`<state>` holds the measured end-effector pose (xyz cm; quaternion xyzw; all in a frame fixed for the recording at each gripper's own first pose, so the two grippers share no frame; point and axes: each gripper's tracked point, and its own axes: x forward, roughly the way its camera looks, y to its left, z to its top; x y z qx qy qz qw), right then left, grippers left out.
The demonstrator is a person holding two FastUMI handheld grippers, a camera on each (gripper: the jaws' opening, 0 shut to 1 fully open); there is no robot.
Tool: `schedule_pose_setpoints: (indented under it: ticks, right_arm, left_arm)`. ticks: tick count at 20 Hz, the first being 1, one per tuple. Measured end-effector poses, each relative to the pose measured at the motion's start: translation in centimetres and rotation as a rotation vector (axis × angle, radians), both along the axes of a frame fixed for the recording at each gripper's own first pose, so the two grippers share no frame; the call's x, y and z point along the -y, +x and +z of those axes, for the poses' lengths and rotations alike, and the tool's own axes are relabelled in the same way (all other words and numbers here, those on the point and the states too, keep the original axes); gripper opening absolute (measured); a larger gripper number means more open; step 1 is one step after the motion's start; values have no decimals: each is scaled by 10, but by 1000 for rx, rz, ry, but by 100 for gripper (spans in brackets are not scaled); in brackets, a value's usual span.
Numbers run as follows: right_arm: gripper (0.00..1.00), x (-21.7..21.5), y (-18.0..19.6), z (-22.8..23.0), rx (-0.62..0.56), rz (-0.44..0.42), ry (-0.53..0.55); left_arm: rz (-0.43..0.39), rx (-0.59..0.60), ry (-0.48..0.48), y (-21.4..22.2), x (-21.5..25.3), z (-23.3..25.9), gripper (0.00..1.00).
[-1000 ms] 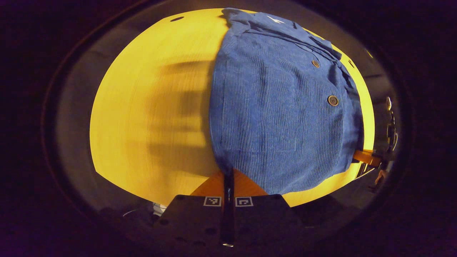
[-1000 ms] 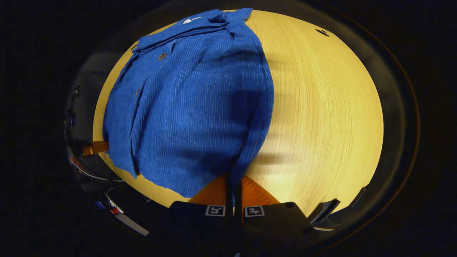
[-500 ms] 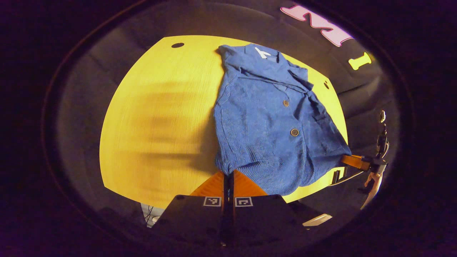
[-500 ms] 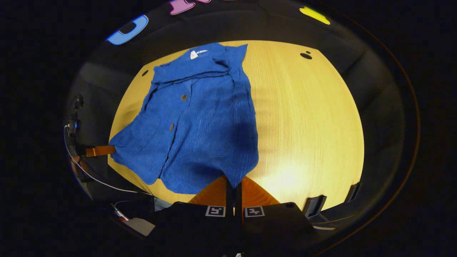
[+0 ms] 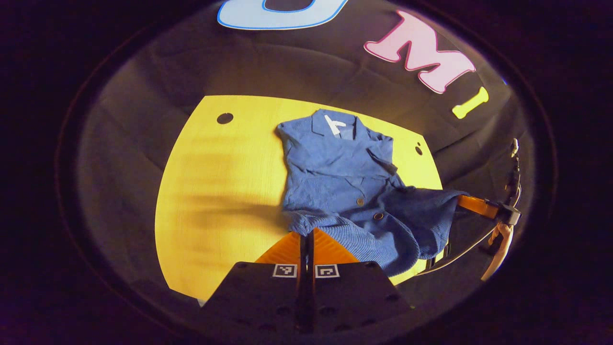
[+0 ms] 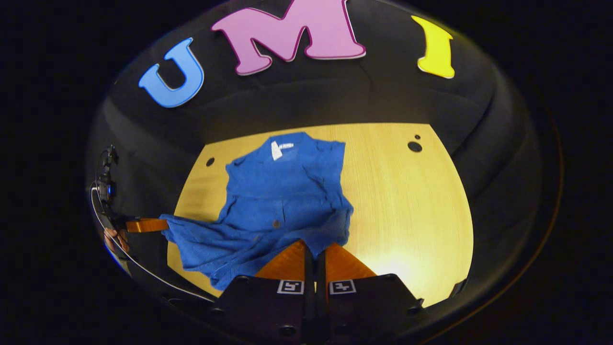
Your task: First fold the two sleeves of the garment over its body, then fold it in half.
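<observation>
I hold the shirt (image 5: pixel 345 191) hem lifted off the counter (image 5: pixel 215 191), 1 corner pinched in each closed tool, left (image 5: pixel 306 235) and right (image 6: pixel 314 249), and the collar lies straight ahead, so the fold runs forward.

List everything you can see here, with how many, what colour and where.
Garment: one, blue, collar end flat on the table, hem end lifted at both corners.
Buttons: two seen, dark, down the garment's front.
Neck label: one, white, inside the collar.
Table: one, yellow wood, under the garment.
Holes: a few, dark, near the table's far corners.
Left claw: one, shut on the garment's hem corner.
Right claw: one, shut on the other hem corner.
Hand: one, holding the left claw.
</observation>
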<state>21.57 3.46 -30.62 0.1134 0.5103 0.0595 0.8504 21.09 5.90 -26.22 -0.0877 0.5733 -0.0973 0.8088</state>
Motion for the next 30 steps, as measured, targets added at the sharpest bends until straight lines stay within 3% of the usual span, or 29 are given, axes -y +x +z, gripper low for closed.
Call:
schedule_pose_setpoints:
  ticks: [3, 7, 9, 11, 14, 19, 20, 21, 22, 24, 26, 27, 30]
  right_arm:
    - [4, 0, 87, -12, 53, -14, -16]
    - [4, 4, 194, -67, 99, -21, -53]
    - [4, 15, 237, -106, 143, -18, -106]
    - [4, 27, 257, -154, 124, -27, -113]
    - [4, 48, 259, -211, 87, -7, -115]
    - [5, 32, 272, -243, 140, 118, -153]
    - [0, 32, 274, -244, 152, 128, -161]
    - [16, 30, 277, -249, 160, 138, -171]
    - [19, 31, 277, -248, 177, 148, -178]
    - [54, 20, 273, -242, 191, 180, -137]
    - [90, 26, 276, -231, 225, 201, -184]
    - [97, 24, 278, -228, 246, 210, -187]
    - [97, 31, 285, -204, 327, 223, -215]
  left_arm:
    - [98, -16, -13, 65, 4, 7, 0]
    - [145, -18, 97, 156, -2, -22, 0]
    - [186, 42, 125, 209, -5, -40, 0]
    - [183, 85, 159, 250, -8, -69, 0]
    - [184, 34, 233, 274, -5, -115, 0]
    - [264, 37, 227, 291, -11, -154, 0]
    - [271, 15, 224, 288, -10, -159, 4]
    - [298, 1, 222, 286, -10, -167, 6]
    - [336, -1, 234, 285, -10, -166, 26]
    - [376, 67, 236, 293, -12, -159, 66]
    - [350, 139, 246, 300, -10, -141, 81]
    - [336, 167, 293, 301, -15, -136, 85]
    - [307, 266, 322, 309, -18, -104, 86]
